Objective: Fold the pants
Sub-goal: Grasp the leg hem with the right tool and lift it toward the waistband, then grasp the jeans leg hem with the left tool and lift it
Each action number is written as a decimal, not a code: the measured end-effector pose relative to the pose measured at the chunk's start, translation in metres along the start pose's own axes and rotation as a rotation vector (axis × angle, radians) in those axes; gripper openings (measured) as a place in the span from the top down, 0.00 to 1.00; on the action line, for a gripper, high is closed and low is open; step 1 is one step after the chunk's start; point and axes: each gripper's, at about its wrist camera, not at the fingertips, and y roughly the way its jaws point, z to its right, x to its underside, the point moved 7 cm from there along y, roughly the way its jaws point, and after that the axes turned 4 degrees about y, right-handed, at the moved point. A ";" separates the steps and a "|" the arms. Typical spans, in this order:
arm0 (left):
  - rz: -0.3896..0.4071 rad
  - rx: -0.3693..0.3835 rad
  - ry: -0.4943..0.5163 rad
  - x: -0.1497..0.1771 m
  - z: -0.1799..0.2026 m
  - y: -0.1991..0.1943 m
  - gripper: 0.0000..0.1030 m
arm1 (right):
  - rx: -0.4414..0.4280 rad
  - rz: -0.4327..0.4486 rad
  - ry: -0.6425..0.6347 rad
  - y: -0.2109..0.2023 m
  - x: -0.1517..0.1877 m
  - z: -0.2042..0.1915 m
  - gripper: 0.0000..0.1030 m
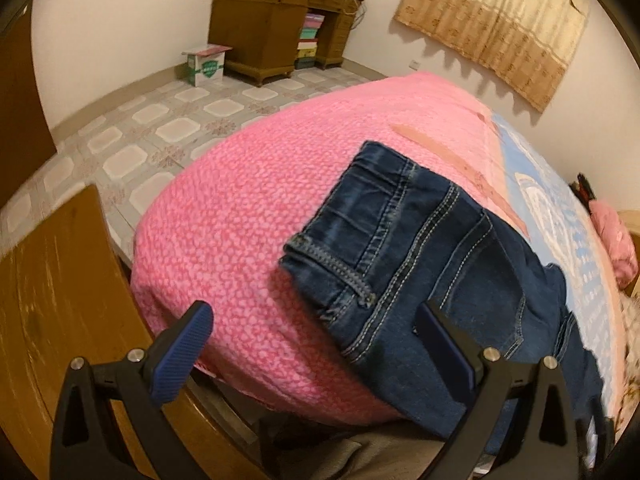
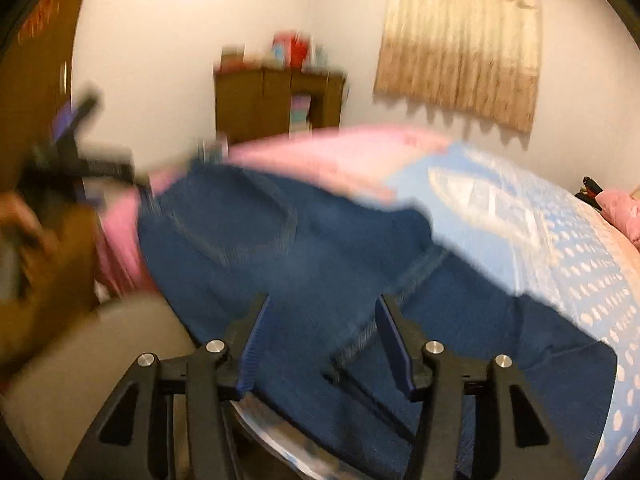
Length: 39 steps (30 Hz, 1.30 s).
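Observation:
Dark blue jeans [image 1: 404,256] lie on the bed, waistband toward the pink blanket [image 1: 240,208], legs running to the right. My left gripper [image 1: 316,320] is open wide just above the near waistband corner, holding nothing. In the blurred right wrist view the jeans [image 2: 280,248] spread across the bed, and my right gripper [image 2: 320,316] is open above the seat and crotch seam, empty. The left gripper [image 2: 72,152] shows there as a blur at the far left.
The bed has a light blue patterned sheet [image 1: 560,216] to the right. A wooden footboard [image 1: 60,300] stands at the near left. A wooden desk [image 1: 276,20] and a cardboard box [image 1: 206,64] stand by the far wall on a tiled floor [image 1: 132,132].

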 end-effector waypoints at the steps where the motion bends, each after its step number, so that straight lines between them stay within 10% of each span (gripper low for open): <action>1: -0.005 0.013 -0.023 0.002 0.000 0.001 0.00 | 0.037 0.046 0.021 -0.008 -0.010 0.008 0.47; 5: -0.031 0.116 -0.152 0.015 0.006 0.015 0.00 | 0.187 -0.001 0.099 0.007 -0.009 0.047 0.47; 15: -0.009 0.271 -0.419 0.011 0.021 0.059 0.02 | 0.217 -0.115 0.360 0.000 0.031 0.088 0.47; 17: 0.009 0.294 -0.422 0.005 0.024 0.055 0.11 | 0.210 -0.121 0.351 -0.005 0.034 0.084 0.47; 19: 0.001 0.352 -0.437 0.005 0.022 0.059 0.56 | 0.192 -0.119 0.364 -0.005 0.032 0.079 0.47; 22: -0.010 0.493 -0.490 0.005 0.019 0.059 0.69 | 0.174 -0.122 0.402 -0.006 0.035 0.078 0.47; 39: 0.141 0.092 0.053 -0.036 0.098 0.012 0.70 | 0.197 -0.096 0.581 -0.030 0.049 0.112 0.47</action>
